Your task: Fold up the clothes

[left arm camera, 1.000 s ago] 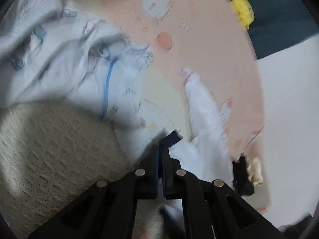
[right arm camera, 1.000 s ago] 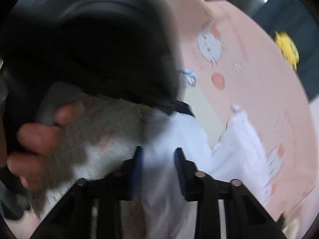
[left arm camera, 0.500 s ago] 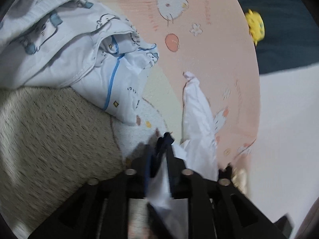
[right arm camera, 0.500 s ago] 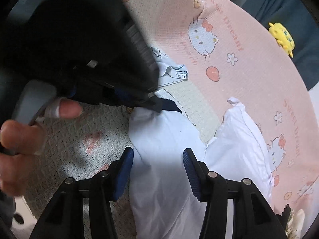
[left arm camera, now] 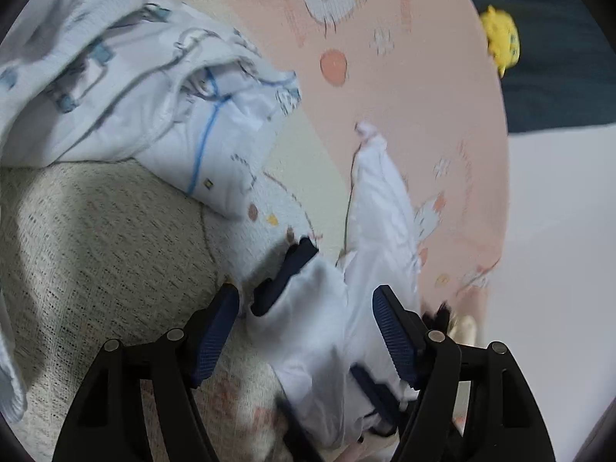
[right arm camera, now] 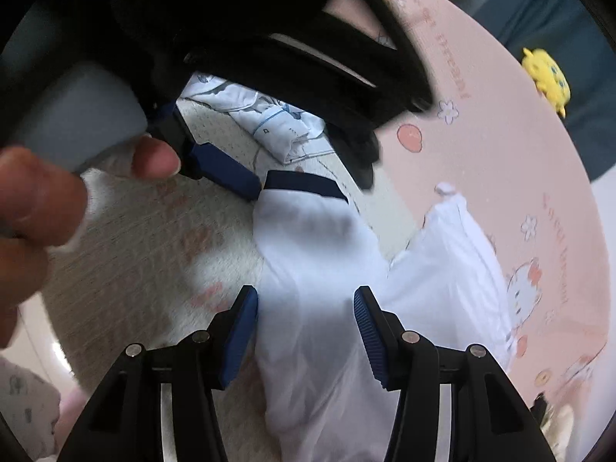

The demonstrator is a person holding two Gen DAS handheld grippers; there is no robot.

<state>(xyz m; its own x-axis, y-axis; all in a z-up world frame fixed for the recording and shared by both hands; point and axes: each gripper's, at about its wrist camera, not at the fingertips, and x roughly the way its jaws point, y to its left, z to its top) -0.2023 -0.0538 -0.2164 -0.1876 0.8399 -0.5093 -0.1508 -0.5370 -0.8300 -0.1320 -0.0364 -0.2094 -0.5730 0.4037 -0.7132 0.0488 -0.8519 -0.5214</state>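
A white garment (left arm camera: 327,331) with a navy cuff (left arm camera: 287,275) lies half on the cream knit blanket (left arm camera: 96,250), half on the pink cartoon-cat mat (left arm camera: 404,77). My left gripper (left arm camera: 306,331) hangs just over it. Its jaws are opening, the cloth lies loose between them and the pads do not press it. In the right wrist view the same garment (right arm camera: 319,269) runs between the fingers of my right gripper (right arm camera: 306,323), which stands open with its pads off the cloth. The left gripper's blue finger (right arm camera: 223,171) sits just beyond the navy cuff (right arm camera: 304,184).
A heap of white printed clothes (left arm camera: 134,96) lies at the far left on the blanket. A yellow toy (left arm camera: 500,44) rests on dark cloth beyond the mat. A person's hand (right arm camera: 38,200) fills the left of the right wrist view. White surface (left arm camera: 558,231) borders the mat on the right.
The left jaws, shut on the white garment a second ago, have spread apart and let it drop. The right jaws have also widened off the cloth. Both hands stayed about where they were.
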